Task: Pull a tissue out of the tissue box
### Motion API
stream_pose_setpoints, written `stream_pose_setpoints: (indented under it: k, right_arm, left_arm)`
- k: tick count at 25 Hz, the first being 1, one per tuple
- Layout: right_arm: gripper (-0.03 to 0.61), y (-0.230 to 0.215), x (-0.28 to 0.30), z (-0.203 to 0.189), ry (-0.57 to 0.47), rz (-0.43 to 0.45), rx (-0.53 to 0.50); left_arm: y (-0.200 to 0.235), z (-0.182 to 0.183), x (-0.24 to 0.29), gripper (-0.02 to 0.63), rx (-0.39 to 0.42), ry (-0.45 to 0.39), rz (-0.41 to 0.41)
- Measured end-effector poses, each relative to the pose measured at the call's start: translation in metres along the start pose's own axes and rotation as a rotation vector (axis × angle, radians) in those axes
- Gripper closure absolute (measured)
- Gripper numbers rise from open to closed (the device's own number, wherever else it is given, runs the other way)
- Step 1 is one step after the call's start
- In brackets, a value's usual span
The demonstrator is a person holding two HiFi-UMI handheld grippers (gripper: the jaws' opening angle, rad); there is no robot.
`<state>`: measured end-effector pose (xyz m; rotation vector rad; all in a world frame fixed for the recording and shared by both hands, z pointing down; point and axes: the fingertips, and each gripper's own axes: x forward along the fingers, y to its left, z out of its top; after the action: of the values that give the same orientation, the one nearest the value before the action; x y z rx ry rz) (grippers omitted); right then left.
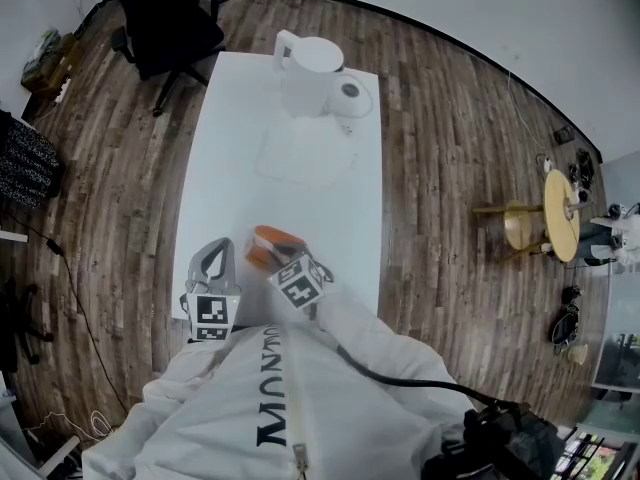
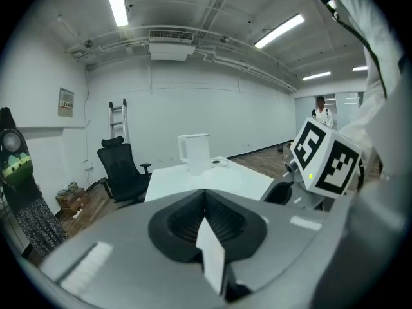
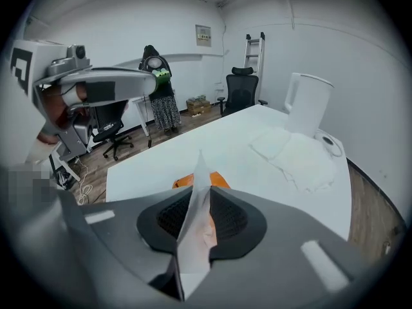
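Observation:
The orange tissue box (image 1: 270, 242) sits near the front of the white table (image 1: 225, 183). My right gripper (image 1: 276, 260) is right over it, with its marker cube toward me. In the right gripper view the jaws (image 3: 196, 219) are shut on a white tissue (image 3: 198, 187) that stands up between the pads. The box's orange top (image 3: 183, 182) shows just behind them. My left gripper (image 1: 217, 251) hovers to the left of the box, at the table's edge, apart from it. Its jaws (image 2: 206, 223) stand together, with a thin white strip at the seam that I cannot identify.
A white kettle (image 1: 310, 68) stands at the table's far end with a round white piece (image 1: 350, 93) beside it. Loose tissues (image 1: 300, 158) lie flat mid-table. A black office chair (image 1: 165, 18) stands off the far left corner. Wooden floor surrounds the table.

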<state>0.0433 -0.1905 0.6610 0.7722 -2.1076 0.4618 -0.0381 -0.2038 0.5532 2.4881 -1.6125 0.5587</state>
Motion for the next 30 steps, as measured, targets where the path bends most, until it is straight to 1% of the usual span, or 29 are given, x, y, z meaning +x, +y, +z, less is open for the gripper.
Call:
stream_pose_setpoints:
  k: [5,10,14,19,24,30]
  right_arm:
    - [0.542,-0.004,-0.001,-0.002,0.002,-0.010,0.002]
    - [0.558,-0.009,-0.002,-0.004,0.002,-0.015,0.008]
    - [0.569,-0.009,-0.004,-0.005,0.003,-0.015,0.009]
    - [0.571,-0.007,-0.007,-0.007,0.002,-0.012,0.010]
    - [0.572,-0.007,-0.010,-0.007,-0.007,0.004,0.035]
    - [0.574,-0.006,-0.017,-0.010,-0.019,0.021,0.067]
  left_arm:
    - [-0.017,-0.013,0.009,0.615,0.004,0.031,-0.044]
    - [-0.040,-0.044,0.021,0.615,-0.031,0.089,-0.107]
    - [-0.057,-0.048,0.028,0.615,-0.059,0.097,-0.169]
    - [-0.078,-0.061,0.038,0.615,-0.065,0.116,-0.228]
    - [-0.095,-0.076,0.046,0.615,-0.048,0.156,-0.280]
    - [-0.111,-0.084,0.053,0.615,-0.019,0.181,-0.315]
